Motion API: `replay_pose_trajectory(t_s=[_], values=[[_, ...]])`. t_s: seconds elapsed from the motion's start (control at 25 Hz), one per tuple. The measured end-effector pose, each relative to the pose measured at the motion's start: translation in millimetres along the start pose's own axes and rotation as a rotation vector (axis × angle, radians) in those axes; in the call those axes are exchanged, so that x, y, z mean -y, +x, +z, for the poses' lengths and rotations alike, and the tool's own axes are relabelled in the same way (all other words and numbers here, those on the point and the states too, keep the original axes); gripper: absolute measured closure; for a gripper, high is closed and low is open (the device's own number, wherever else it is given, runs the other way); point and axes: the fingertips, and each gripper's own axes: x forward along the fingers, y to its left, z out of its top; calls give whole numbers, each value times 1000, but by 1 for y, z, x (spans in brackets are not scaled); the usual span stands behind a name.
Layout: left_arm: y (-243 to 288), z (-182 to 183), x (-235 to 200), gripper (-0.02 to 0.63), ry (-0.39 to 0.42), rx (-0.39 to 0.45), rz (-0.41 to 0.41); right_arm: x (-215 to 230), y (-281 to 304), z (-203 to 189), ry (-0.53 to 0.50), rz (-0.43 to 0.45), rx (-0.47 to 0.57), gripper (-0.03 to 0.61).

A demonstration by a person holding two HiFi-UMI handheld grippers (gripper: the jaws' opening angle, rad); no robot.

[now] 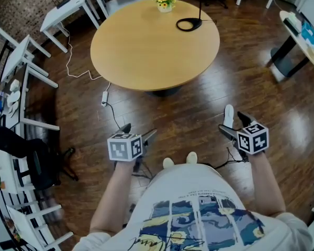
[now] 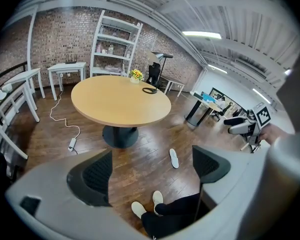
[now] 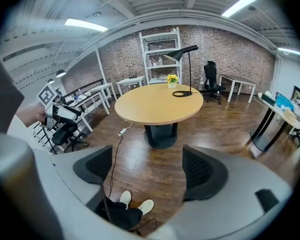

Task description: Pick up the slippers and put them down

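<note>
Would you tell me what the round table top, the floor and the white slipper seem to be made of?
Round table top: probably light wood or laminate, matte; even tan surface, no clear grain.
Floor: dark wood planks, glossy; seams and reflections show.
Slipper: white, thin and flat, perhaps fabric or foam; too small to tell.

Big round tabletop sits well ahead of the left hand-held gripper, with a flower pot and black lamp at its far edge. A white power strip lies on the floor between them, a bit left.
</note>
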Motion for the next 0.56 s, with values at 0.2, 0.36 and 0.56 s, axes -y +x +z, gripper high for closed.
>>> replay_pose_trajectory(t_s=[0.2,0.36,0.56], values=[[-1,-5,-3,112,-2,-6,8,-5,2,0,-12,9,-4,115],[-3,-9,-5,112,-1,-12,12,-7,0,-2,-15,6,-6,115],[-5,-2,-4,112,14,-11,7,-8,-1,0,-17,-1,-5,115]])
